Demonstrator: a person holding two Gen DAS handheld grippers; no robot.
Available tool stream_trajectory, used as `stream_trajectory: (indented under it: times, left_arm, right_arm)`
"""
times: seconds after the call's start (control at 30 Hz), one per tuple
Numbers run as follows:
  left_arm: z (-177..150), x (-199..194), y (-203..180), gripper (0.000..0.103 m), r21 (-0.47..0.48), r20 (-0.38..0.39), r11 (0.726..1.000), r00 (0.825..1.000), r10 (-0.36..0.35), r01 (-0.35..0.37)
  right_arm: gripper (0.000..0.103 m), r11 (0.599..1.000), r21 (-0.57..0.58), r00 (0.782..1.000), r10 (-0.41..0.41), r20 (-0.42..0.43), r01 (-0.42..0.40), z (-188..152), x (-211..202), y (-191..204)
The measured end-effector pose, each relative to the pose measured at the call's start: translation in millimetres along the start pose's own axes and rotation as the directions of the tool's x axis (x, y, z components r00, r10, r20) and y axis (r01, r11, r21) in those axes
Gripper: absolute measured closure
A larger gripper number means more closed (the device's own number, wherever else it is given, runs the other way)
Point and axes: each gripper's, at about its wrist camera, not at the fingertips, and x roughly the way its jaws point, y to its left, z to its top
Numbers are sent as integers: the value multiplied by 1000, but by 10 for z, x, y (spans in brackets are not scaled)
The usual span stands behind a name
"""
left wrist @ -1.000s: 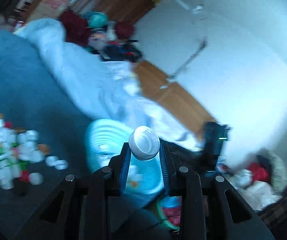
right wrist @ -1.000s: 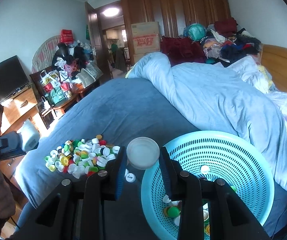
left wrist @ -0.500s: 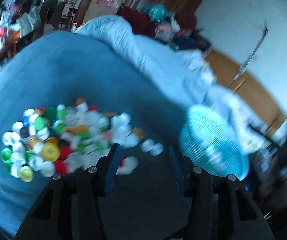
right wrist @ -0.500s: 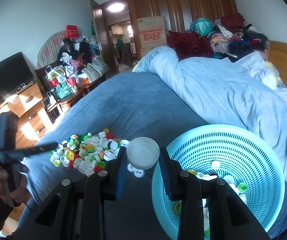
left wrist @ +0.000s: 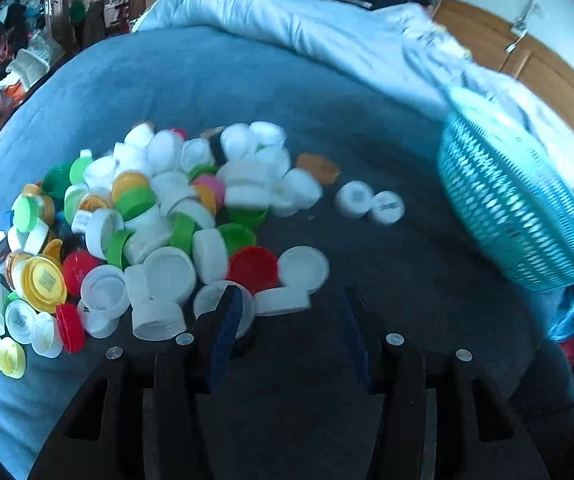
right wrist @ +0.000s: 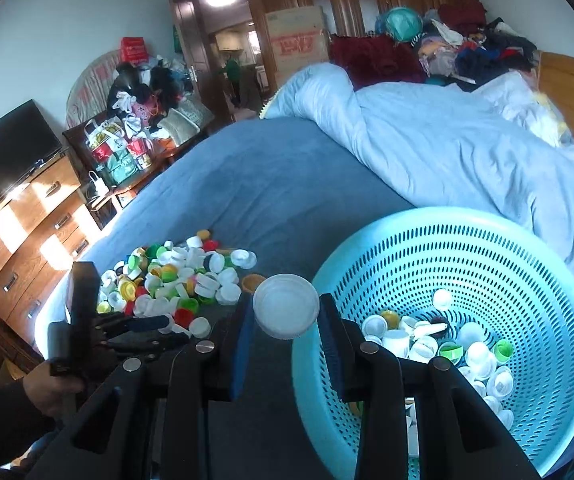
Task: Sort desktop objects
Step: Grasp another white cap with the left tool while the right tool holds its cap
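My right gripper (right wrist: 285, 320) pinches a white cap (right wrist: 285, 310) just left of the basket (right wrist: 535, 240) rim, so it drops to the right. My left gripper (left wrist: 291, 316) is spread wide, empty, beside the cap pile (left wrist: 159, 216) on the bed (left wrist: 247, 88).

A dense pile of bottle caps (left wrist: 155, 216) crowds the bed's near left edge, and the turquoise basket (left wrist: 503, 208) blocks the near right. Between them runs bare blue blanket (left wrist: 387, 264), broken only by two stray white caps (left wrist: 369, 202). A rumpled duvet (right wrist: 447, 148) walls the far side.
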Motion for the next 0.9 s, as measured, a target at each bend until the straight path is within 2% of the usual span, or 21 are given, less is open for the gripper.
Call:
stream_trajectory:
  times: [0.07,0.1,0.13,0.17,0.23,0.3,0.47,0.6,0.67,0.7,0.8,0.9]
  left_arm:
    - [-2,5,-16,60,13,6,1000,1000,11,-11]
    - [1,15,-15,63,15,6,1000,1000,14,-14]
    - [2,21,-19,73,18,4,1000,1000,16,-16]
    - [7,20,-15,74,17,-3,1000,1000,6,-6]
    - [3,-69,-17,90,11,8,1000,1000,-5,5]
    - [30,-163,-19,102,1,22,1000,1000,-22,22]
    - [93,-410,-103,102,17,77,1000,997,0,-1]
    - [13,-302,-115,102,24,6,1000,1000,-14,14]
    - [-71,-227,-93,101,-8,-22,1000,999,-29,29]
    - [-109,-215,-70,101,-21,-20,1000,1000,-4,3]
    - [-215,-250,89,101,-80,4,997,1000,6,-6]
    - [-261,-237,136,101,-59,14,998,1000,19,-18]
  right_arm:
    - [67,1000,9,1000,0,-3,0,-8,30,-46]
    - [67,1000,9,1000,1,-5,-1,-11,43,-56]
    - [68,1000,10,1000,3,-7,-2,-14,57,-59]
    - [68,1000,12,1000,6,-6,-6,-13,65,-57]
    - [68,1000,12,1000,14,3,-14,-5,48,-41]
    - [68,1000,4,1000,17,13,-17,-3,9,6]
    - [68,1000,-8,1000,19,24,-18,25,-63,94]
    - [67,1000,-4,999,23,33,-23,2,-136,119]
    - [67,1000,-7,999,25,31,-25,-27,-152,135]
    - [67,1000,-4,999,27,27,-27,-49,-151,134]
    - [67,999,4,999,35,15,-36,-102,-135,103]
    - [67,999,1,999,50,-3,-50,-133,-67,92]
